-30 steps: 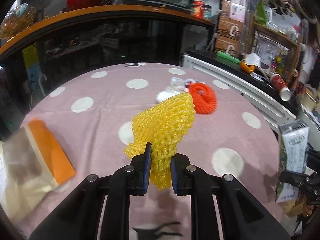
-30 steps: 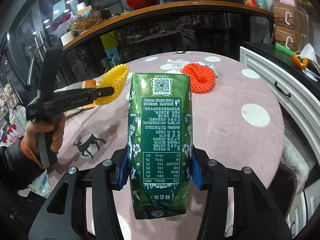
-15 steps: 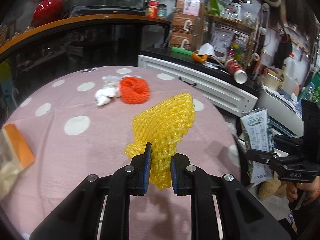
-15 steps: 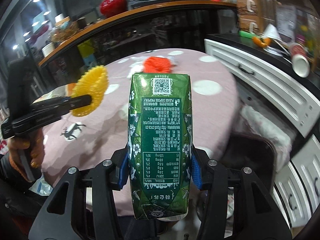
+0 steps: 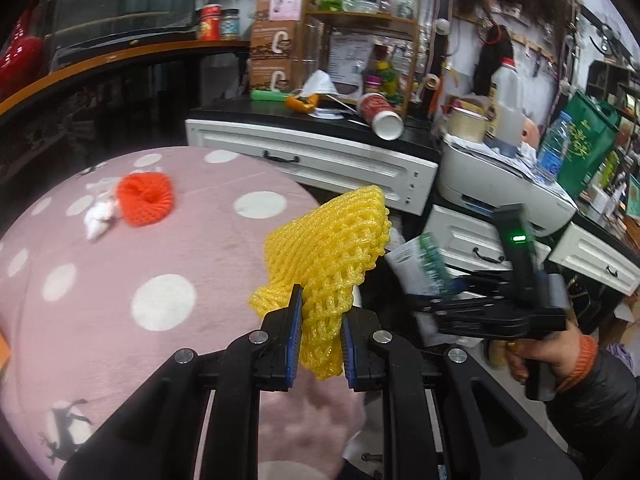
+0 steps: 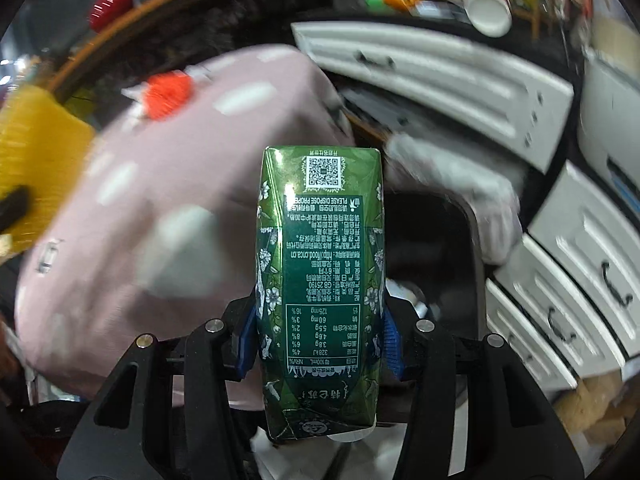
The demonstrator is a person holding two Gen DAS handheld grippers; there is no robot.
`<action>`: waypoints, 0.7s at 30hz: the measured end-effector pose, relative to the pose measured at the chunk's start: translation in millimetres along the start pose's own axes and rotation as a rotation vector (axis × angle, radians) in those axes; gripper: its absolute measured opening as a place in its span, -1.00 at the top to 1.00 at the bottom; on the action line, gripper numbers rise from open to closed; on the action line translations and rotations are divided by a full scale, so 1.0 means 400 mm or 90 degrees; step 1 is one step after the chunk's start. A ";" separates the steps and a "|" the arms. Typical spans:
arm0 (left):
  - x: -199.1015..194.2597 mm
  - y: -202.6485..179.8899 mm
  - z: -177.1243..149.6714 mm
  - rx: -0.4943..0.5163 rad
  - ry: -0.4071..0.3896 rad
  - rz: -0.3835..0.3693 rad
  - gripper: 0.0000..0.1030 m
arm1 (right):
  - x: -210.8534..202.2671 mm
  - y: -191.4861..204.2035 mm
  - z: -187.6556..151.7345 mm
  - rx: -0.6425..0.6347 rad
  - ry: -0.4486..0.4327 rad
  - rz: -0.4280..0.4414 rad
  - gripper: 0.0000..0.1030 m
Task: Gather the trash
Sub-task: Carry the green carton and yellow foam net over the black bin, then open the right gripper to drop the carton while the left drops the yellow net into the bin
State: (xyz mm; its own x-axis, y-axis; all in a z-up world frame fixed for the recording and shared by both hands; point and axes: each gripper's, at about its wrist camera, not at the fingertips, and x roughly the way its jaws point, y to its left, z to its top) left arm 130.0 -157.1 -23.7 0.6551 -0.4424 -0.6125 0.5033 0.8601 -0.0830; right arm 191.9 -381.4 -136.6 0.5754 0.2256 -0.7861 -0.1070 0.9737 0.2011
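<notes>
The left tongs pinch a yellow foam fruit net, held up over the edge of the round worktop with its pink, white-dotted cloth. The right tongs squeeze a green drink carton, held out past the worktop's edge near the white drawers. An orange foam net lies on the cloth beside a crumpled white paper.

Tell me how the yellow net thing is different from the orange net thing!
The yellow foam net is up in the air, pinched in the left gripper; the orange foam net lies on the pink spotted tablecloth, held by nothing. The yellow one is stretched into a long floppy shape; the orange one sits scrunched into a round ring. Both are soft mesh fruit nets.
</notes>
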 end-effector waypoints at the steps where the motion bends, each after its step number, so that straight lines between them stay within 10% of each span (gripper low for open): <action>1: 0.007 -0.021 -0.001 0.011 0.002 -0.008 0.66 | 0.030 -0.021 -0.006 0.015 0.017 -0.006 0.04; 21: 0.115 -0.202 -0.049 0.091 0.063 -0.090 0.66 | 0.312 -0.170 -0.092 0.116 0.162 -0.073 -0.01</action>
State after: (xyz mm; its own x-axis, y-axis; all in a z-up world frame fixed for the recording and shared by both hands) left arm 108.7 -242.0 -60.5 0.5173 -0.5232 -0.6772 0.6655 0.7435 -0.0661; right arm 241.4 -418.2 -269.9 0.3513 0.1378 -0.9261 0.1065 0.9768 0.1858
